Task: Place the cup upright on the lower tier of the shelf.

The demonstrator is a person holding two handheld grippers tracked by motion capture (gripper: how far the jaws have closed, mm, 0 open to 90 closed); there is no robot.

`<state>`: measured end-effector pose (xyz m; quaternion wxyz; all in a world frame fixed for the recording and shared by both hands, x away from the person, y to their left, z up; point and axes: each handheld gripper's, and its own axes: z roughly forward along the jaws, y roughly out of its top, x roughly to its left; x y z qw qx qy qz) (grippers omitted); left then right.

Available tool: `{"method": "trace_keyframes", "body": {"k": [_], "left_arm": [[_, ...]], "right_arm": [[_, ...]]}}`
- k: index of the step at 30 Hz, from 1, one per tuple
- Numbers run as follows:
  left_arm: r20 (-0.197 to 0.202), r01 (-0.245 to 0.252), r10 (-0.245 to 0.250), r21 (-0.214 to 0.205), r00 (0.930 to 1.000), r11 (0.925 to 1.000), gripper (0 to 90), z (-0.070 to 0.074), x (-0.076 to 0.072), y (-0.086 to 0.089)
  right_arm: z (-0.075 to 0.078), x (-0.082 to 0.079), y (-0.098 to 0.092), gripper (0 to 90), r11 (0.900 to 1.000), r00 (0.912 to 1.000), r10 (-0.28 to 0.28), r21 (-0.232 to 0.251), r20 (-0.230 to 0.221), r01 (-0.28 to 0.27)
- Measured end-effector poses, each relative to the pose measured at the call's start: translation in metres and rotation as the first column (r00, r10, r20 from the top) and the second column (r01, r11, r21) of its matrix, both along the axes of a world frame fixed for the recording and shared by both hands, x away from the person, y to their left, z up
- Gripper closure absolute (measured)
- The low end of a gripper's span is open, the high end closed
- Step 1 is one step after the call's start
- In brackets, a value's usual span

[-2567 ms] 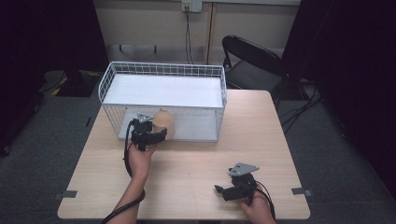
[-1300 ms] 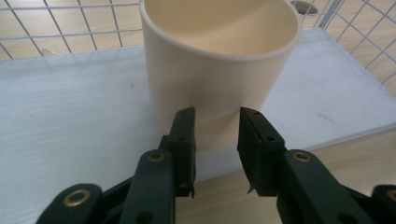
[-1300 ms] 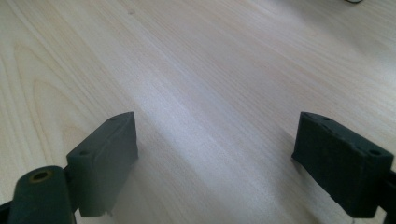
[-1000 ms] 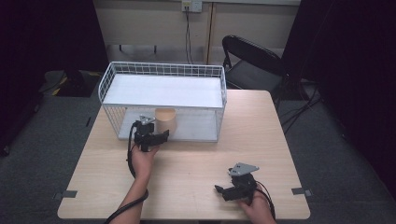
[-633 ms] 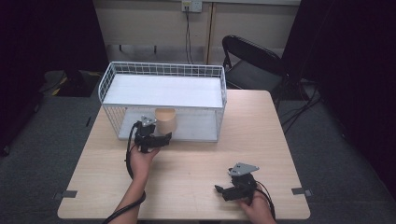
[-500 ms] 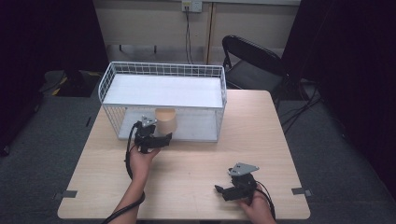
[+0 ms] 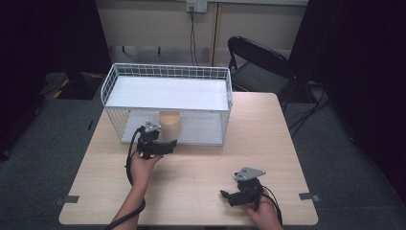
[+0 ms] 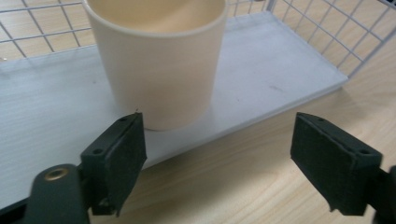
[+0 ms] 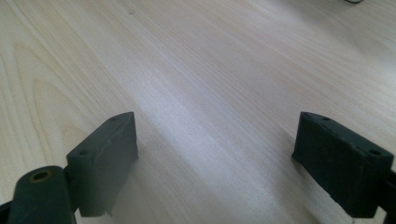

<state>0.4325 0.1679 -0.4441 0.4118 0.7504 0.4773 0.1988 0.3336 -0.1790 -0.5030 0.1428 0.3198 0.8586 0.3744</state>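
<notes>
Left hand-held gripper [image 8: 217, 172], jaws released, nearer hand; cup [image 8: 156, 60] upright on rack [image 7: 201, 129] shelf at its 11 o'clock, just clear.

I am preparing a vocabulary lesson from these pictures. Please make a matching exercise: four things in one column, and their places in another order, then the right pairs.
Things:
1. cup
2. left gripper
3. right gripper
4. folding chair

Places:
A. near the table's front edge
B. on the floor behind the table
C. on the lower shelf of the wire rack
D. on the table, just in front of the rack

Pairs: 1-C, 2-D, 3-A, 4-B
</notes>
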Motion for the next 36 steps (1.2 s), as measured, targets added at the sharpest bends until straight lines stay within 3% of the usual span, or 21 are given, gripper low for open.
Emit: {"method": "trace_keyframes", "body": {"k": [27, 30, 32, 33, 34, 36], "left_arm": [[-0.004, 0.048, -0.048, -0.02, 0.9988, 0.9986, 15.5, 0.002, -0.018, 0.02], [-0.002, 0.043, -0.043, -0.041, 0.9991, 0.9982, 15.5, 0.001, -0.019, 0.022], [-0.009, 0.048, -0.048, -0.029, 0.9988, 0.9984, 15.5, 0.001, -0.02, 0.024], [-0.005, 0.045, -0.046, -0.046, 0.9989, 0.9979, 15.5, 0.0, -0.02, 0.024], [-0.014, 0.061, -0.061, -0.027, 0.998, 0.9978, 15.5, 0.0, -0.021, 0.026], [-0.014, 0.061, -0.061, -0.028, 0.998, 0.9978, 15.5, -0.001, -0.022, 0.027]], "right_arm": [[0.0, 0.0, 0.0, 12.9, 1.0, 1.0, 0.0, 0.0, 0.0, 0.0], [0.0, 0.0, 0.0, 12.9, 1.0, 1.0, 0.0, 0.0, 0.0, 0.0], [0.0, 0.0, 0.0, 12.9, 1.0, 1.0, 0.0, 0.0, 0.0, 0.0], [0.0, 0.0, 0.0, 12.9, 1.0, 1.0, 0.0, 0.0, 0.0, 0.0], [0.0, 0.0, 0.0, 12.9, 1.0, 1.0, 0.0, 0.0, 0.0, 0.0], [0.0, 0.0, 0.0, 13.0, 1.0, 1.0, 0.0, 0.0, 0.0, 0.0]]}}
